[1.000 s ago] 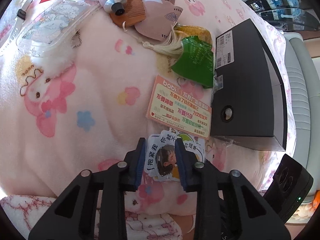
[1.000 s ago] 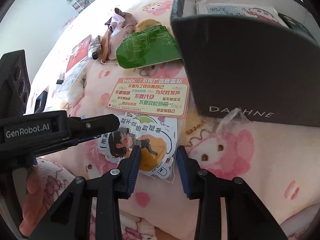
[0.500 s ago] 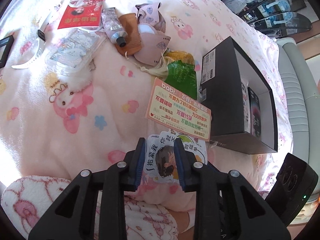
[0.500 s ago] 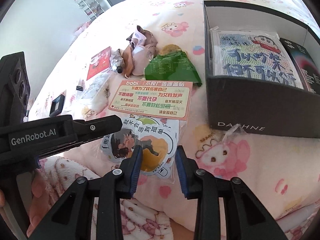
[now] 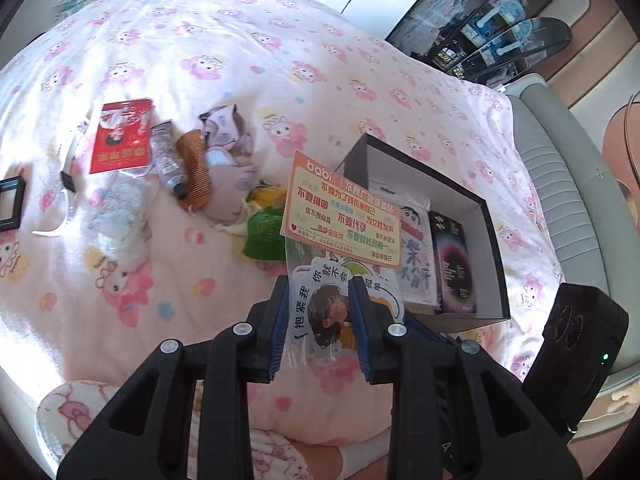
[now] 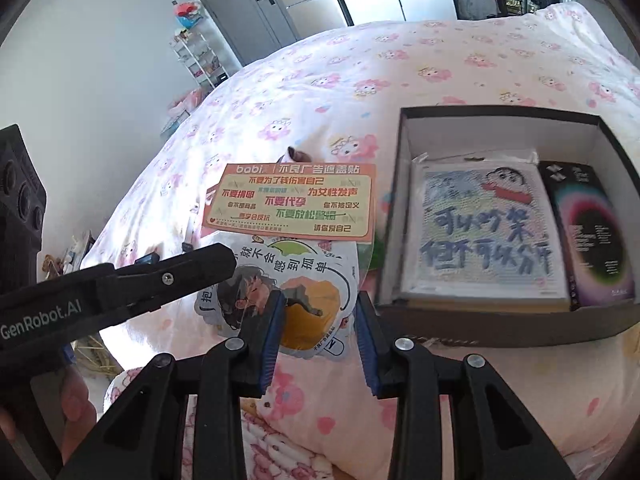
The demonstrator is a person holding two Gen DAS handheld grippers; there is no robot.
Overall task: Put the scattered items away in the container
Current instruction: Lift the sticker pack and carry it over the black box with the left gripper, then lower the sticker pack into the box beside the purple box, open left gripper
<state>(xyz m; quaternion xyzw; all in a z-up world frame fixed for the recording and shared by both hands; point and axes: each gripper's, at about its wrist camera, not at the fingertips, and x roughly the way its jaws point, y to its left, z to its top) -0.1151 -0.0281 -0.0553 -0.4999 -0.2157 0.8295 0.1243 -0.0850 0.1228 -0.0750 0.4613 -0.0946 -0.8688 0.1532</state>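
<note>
My left gripper (image 5: 319,320) and my right gripper (image 6: 318,322) each have their jaws on the sticker pack (image 5: 328,304), a clear sleeve with a cartoon sticker and an orange card (image 6: 292,200). The pack is lifted off the pink blanket (image 5: 200,60) and hangs in the air left of the black box (image 6: 500,328). The box (image 5: 496,276) is open and holds a beaded picture (image 6: 480,232) and a dark book (image 6: 592,236). The left gripper's finger (image 6: 160,280) shows at the pack's left edge in the right wrist view.
On the blanket lie a red packet (image 5: 120,140), a hand cream tube (image 5: 166,156), a wooden comb (image 5: 194,172), a pink mask (image 5: 228,184), a green packet (image 5: 264,232), a clear phone case (image 5: 116,208) and a black frame (image 5: 10,204). A grey sofa (image 5: 560,184) stands at right.
Both grippers have risen with the sticker pack. It has come off the blanket and now hangs higher, beside the box's open top.
</note>
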